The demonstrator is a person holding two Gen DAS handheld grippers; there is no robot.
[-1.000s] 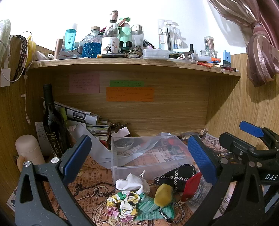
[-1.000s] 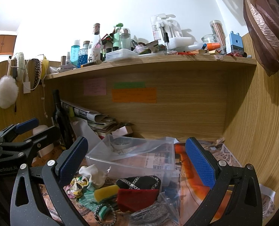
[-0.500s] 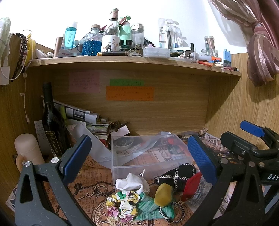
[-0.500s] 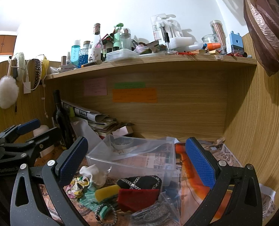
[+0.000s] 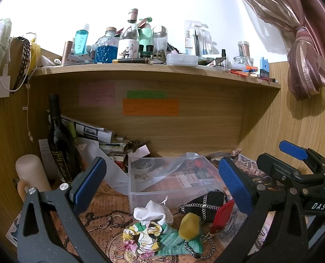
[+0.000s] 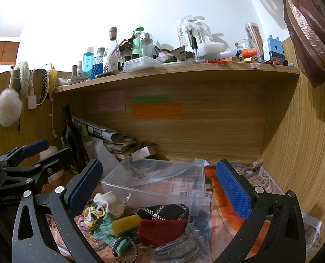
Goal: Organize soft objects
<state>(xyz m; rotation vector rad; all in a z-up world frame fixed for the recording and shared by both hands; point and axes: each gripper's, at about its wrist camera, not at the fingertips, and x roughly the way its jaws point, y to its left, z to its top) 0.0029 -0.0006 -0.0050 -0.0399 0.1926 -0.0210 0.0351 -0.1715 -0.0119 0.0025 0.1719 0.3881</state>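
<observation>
Hovering side by side, the left gripper (image 5: pixel 162 182) and right gripper (image 6: pixel 159 180) both gape wide with nothing between their pads, presumably lined up to choose a first pick. The soft things — white cloth (image 5: pixel 152 212), floral scrunchie (image 5: pixel 140 239), yellow sponge (image 6: pixel 126 223), red cloth (image 6: pixel 160 230) — lie heaped just before the clear bin (image 6: pixel 153 186), likely their destination.

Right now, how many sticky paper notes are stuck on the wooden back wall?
3: a pink note on the left, a green note beside it, and an orange note just below the green.
</observation>
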